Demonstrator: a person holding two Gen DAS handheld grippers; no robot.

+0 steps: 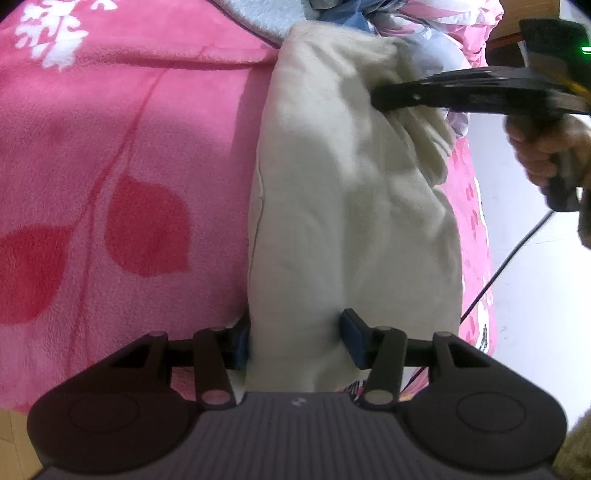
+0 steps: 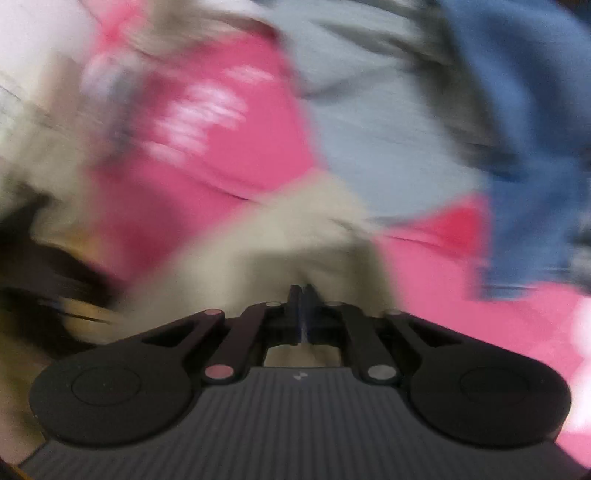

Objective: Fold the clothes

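A cream garment [image 1: 343, 206] lies as a long folded strip on the pink floral blanket [image 1: 129, 155]. My left gripper [image 1: 297, 343] holds its near end, the blue pads pressed into a thick bunch of cloth from both sides. My right gripper [image 1: 380, 99] comes in from the right, held by a hand [image 1: 535, 151], and pinches the far end, lifting a fold there. The right wrist view is badly motion-blurred; it shows the right gripper [image 2: 302, 291] with its fingers together and the cream garment [image 2: 280, 236] caught between them.
A pile of light blue and dark blue clothes [image 1: 343, 18] lies beyond the garment, also seen blurred as blue clothes [image 2: 517, 129]. The bed edge runs down the right, with pale floor [image 1: 535, 314] and a black cable [image 1: 498, 266] beyond it.
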